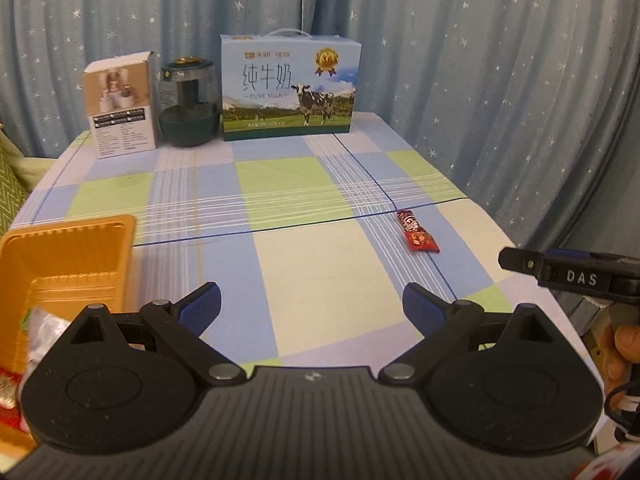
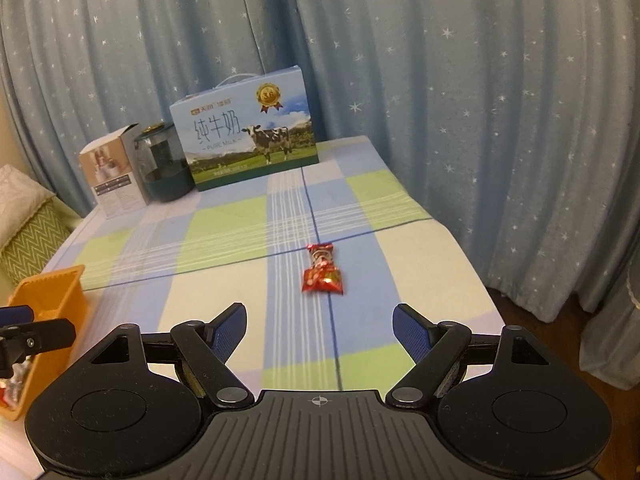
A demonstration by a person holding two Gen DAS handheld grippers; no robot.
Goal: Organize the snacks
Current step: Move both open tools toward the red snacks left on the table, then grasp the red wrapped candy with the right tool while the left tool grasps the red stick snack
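Observation:
A red snack packet (image 1: 416,232) lies flat on the checked tablecloth, right of centre; in the right wrist view the packet (image 2: 322,270) lies just ahead of my right gripper (image 2: 319,330), which is open and empty. My left gripper (image 1: 311,306) is open and empty over the cloth, beside an orange tray (image 1: 66,256) at the left. The tray holds wrapped snacks (image 1: 42,330), partly hidden by the gripper body. The tray also shows in the right wrist view (image 2: 52,296). The right gripper's side (image 1: 568,274) shows at the right edge of the left wrist view.
At the table's far end stand a milk carton box (image 1: 289,88), a dark green glass jar (image 1: 188,106) and a small white box (image 1: 120,106). Blue star curtains hang behind and to the right. A cushion (image 2: 28,236) lies left of the table.

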